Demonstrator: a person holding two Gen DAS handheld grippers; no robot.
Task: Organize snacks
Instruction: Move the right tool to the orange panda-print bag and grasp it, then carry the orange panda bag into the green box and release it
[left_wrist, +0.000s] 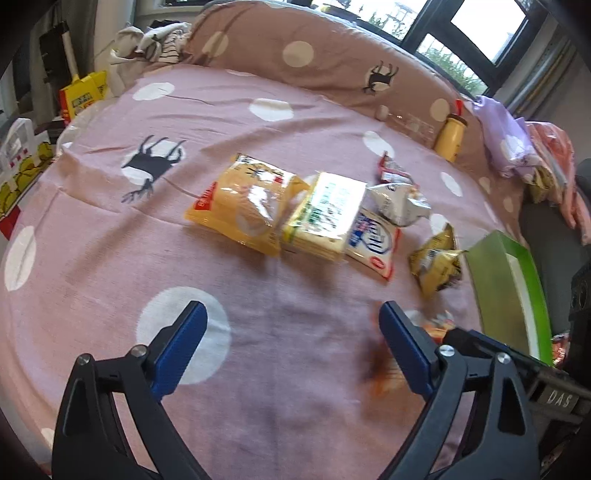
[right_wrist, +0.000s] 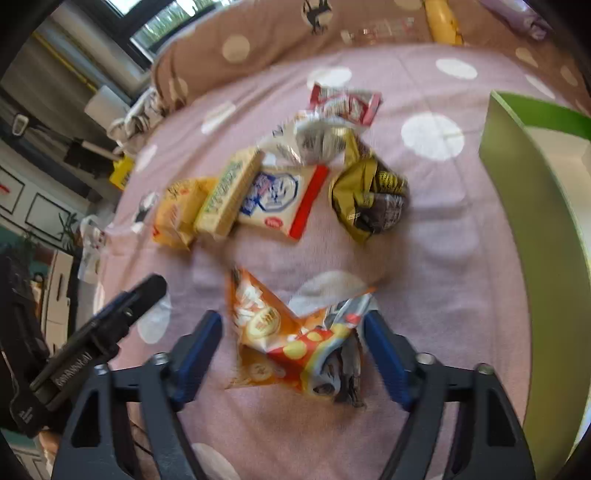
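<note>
Pink dotted bedspread (left_wrist: 110, 229) carried a row of snack packs: yellow bag (left_wrist: 236, 206), yellow-green pack (left_wrist: 325, 218), white-and-red pack (left_wrist: 373, 240) and gold bag (left_wrist: 436, 262), with a green box (left_wrist: 517, 280) at far right. An orange snack bag (right_wrist: 280, 332) lay between the spread fingers of the right gripper (right_wrist: 291, 347), apparently not pinched; the left gripper (left_wrist: 291, 347) stood open and empty. Likely step: pickup of the orange bag, so next calls for closing on it and carrying it to the box.
</note>
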